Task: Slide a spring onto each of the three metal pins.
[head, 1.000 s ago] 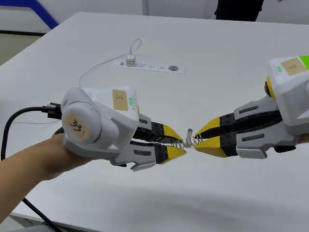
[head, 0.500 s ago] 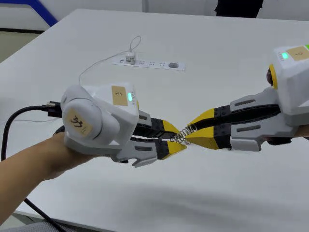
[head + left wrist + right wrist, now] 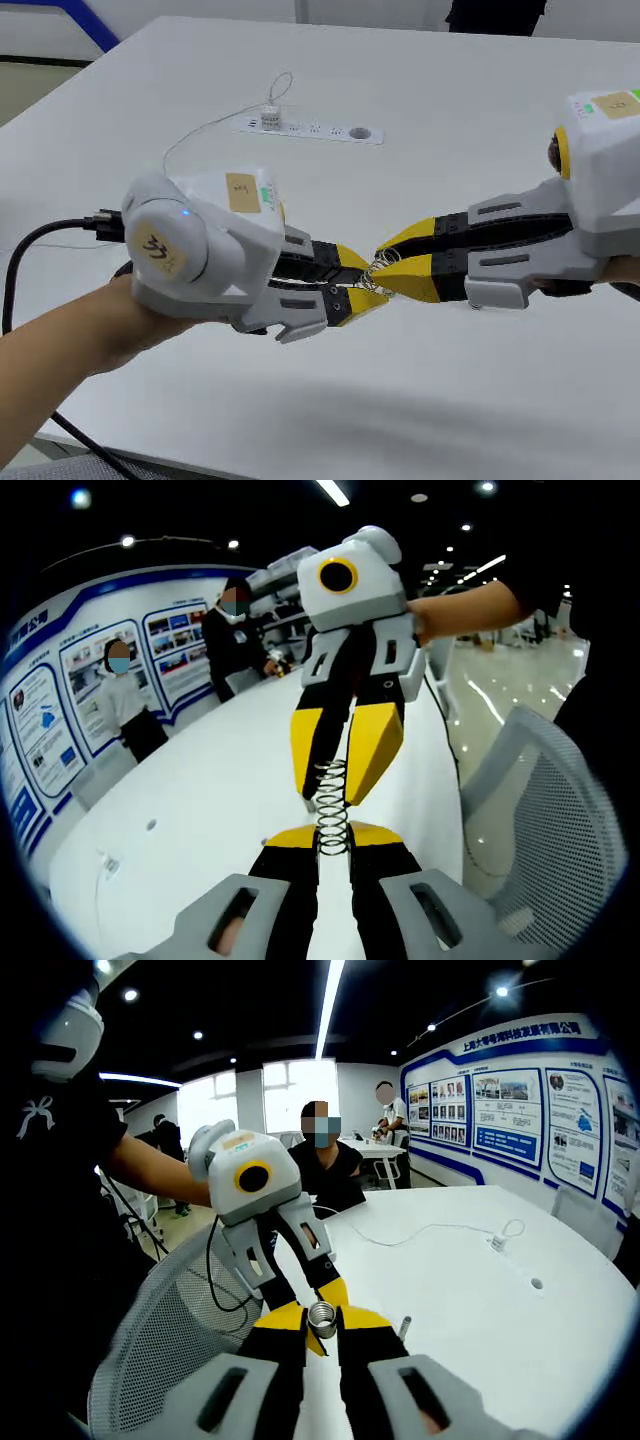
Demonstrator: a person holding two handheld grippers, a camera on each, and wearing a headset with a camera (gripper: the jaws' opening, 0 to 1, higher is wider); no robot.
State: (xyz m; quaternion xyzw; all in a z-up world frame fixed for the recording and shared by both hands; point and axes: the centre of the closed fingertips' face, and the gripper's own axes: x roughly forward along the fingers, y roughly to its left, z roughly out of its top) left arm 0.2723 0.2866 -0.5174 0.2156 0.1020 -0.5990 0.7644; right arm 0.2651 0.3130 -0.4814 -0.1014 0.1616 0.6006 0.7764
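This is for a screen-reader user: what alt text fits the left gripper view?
A coil spring stands clamped in the yellow tips of the left gripper, its far end between the yellow tips of the right gripper, which reaches in from the top of the view. A white table lies beneath, with people standing behind.

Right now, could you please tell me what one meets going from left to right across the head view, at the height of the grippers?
person's forearm → left gripper → spring → right gripper
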